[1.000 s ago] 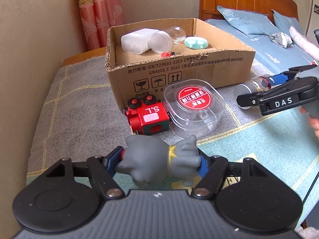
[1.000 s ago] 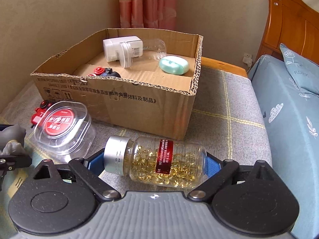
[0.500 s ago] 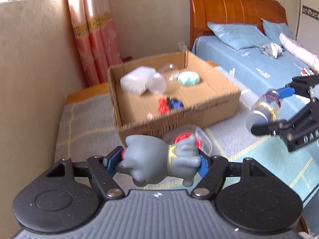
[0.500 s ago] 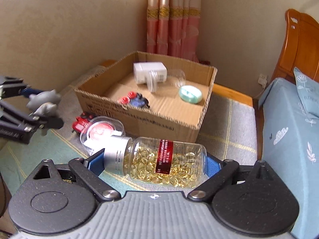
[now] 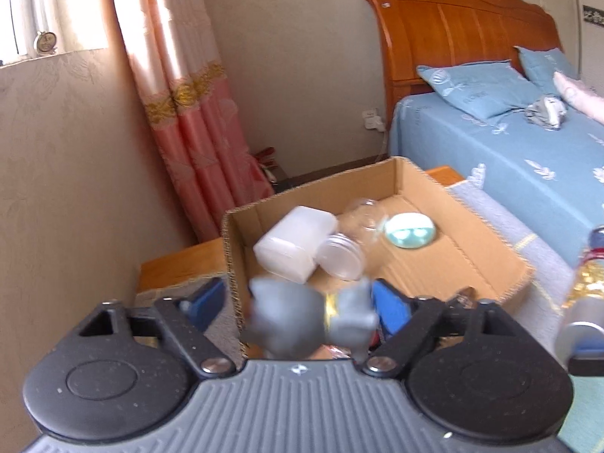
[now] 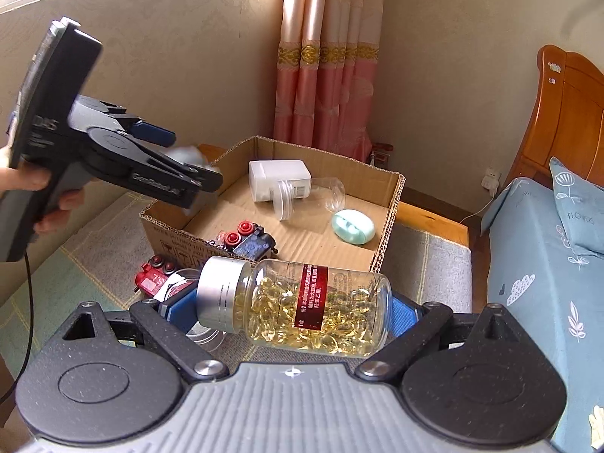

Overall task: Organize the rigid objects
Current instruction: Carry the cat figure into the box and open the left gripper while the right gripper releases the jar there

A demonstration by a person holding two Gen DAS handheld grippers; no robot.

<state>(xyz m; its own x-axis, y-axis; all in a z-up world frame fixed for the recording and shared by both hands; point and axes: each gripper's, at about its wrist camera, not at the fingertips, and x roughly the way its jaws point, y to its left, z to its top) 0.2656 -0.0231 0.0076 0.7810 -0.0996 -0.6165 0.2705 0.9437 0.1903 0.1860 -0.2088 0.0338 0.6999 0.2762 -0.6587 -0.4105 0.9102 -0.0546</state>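
Grey toy: a smooth, rounded rubbery figure (image 5: 313, 321) with a gold band is seen, blurred, between the blue pads of the left gripper (image 5: 302, 307), over the near left corner of the box.
Left gripper: its fingers are spread wider than the toy; the left pad (image 5: 205, 304) stands apart from it, and contact at the right pad cannot be told through the blur.
Right gripper: the right gripper (image 6: 292, 304) is pinched on the pill bottle, with one blue pad at the cap end and one at the base.
Pill bottle: a clear cylinder (image 6: 302, 302) with a ribbed silver cap and a red label, filled with glossy yellow capsules, is held on its side, in the air in front of the box.
Box: an open corrugated cardboard box (image 6: 392, 211) is set on a grey woven cover with yellow lines.
Inside the box: a white rectangular plastic container (image 6: 277, 179), an empty clear jar (image 6: 313, 196) lying on its side, a pale green oval case (image 6: 353, 226) and a dark blue toy with red knobs (image 6: 247, 239) are found.
Outside the box: a red blocky toy (image 6: 153, 277) is seen just beside the front wall, partly hidden by the bottle cap.
Surroundings: pink curtains (image 6: 324, 68), a glossy wooden headboard (image 5: 460, 37) and a blue printed bedsheet (image 5: 509, 162) are seen.
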